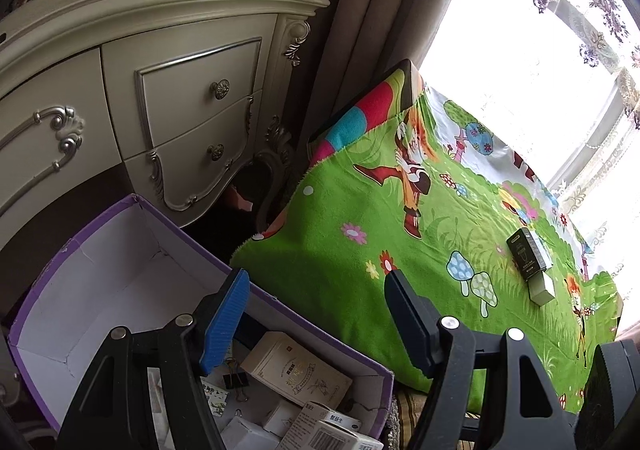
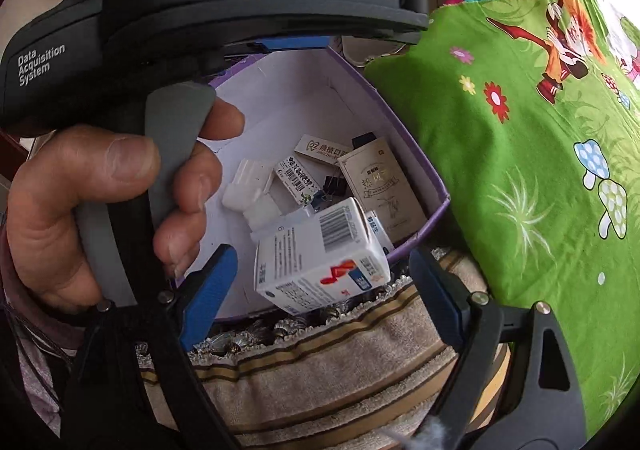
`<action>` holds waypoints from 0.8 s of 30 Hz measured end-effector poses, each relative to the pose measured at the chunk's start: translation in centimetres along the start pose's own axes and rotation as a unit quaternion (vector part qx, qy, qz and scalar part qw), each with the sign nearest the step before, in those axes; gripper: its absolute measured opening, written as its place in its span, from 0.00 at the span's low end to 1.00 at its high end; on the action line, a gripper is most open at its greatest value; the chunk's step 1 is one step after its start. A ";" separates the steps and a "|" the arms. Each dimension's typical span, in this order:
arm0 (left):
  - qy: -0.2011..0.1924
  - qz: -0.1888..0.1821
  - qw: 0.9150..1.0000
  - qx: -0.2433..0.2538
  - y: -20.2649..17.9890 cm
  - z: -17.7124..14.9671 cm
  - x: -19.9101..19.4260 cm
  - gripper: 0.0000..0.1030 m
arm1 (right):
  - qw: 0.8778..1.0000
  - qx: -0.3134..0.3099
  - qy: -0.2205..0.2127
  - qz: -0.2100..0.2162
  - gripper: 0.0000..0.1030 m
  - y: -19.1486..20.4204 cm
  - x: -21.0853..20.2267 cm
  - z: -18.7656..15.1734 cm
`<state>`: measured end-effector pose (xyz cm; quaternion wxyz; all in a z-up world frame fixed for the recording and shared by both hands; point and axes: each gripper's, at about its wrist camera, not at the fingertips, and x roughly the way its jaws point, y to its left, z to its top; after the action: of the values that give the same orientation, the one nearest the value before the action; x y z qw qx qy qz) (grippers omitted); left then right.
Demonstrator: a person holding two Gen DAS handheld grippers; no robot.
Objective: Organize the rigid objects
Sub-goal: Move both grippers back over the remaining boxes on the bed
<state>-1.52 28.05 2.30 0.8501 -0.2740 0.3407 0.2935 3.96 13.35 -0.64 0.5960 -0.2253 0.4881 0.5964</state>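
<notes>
A purple cardboard box (image 1: 100, 270) with white inside holds several small packages, among them a beige carton (image 1: 296, 368) and a black binder clip (image 1: 235, 381). My left gripper (image 1: 316, 318) is open and empty above the box's right wall. On the green cartoon blanket (image 1: 360, 250) lie a dark box (image 1: 527, 256) and a pale box (image 1: 542, 288) beside it. My right gripper (image 2: 324, 286) is open over the purple box's near wall (image 2: 424, 226); a white medicine carton (image 2: 320, 258) lies between its fingers, not gripped. The beige carton (image 2: 380, 185) shows behind it.
A cream carved dresser (image 1: 180, 97) stands behind the box. Brown curtains (image 1: 360, 9) and a bright window (image 1: 520, 49) are beyond the blanket. A striped towel (image 2: 320, 370) lies under the box's near edge. The left handheld unit (image 2: 200, 9) and hand (image 2: 80, 209) fill the right wrist view's left.
</notes>
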 end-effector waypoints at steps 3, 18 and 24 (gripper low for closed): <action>0.006 -0.007 1.000 0.009 -0.8 -0.2 0.0 0.69 | 0.998 0.056 -0.013 -0.015 0.87 -2.7 -1.5 -0.7; 0.055 -0.156 0.976 0.139 -16.4 -0.9 3.3 0.69 | 0.939 0.264 -0.089 -0.202 0.87 -19.8 -12.6 -7.6; 0.097 -0.209 0.965 0.124 -23.3 1.2 8.1 0.69 | 0.902 0.323 -0.138 -0.252 0.87 -28.0 -16.8 -7.1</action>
<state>19.78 15.59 3.28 0.8827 -0.2585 0.3908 0.0369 31.00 -6.16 1.81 0.8280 -0.0518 0.4935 0.2610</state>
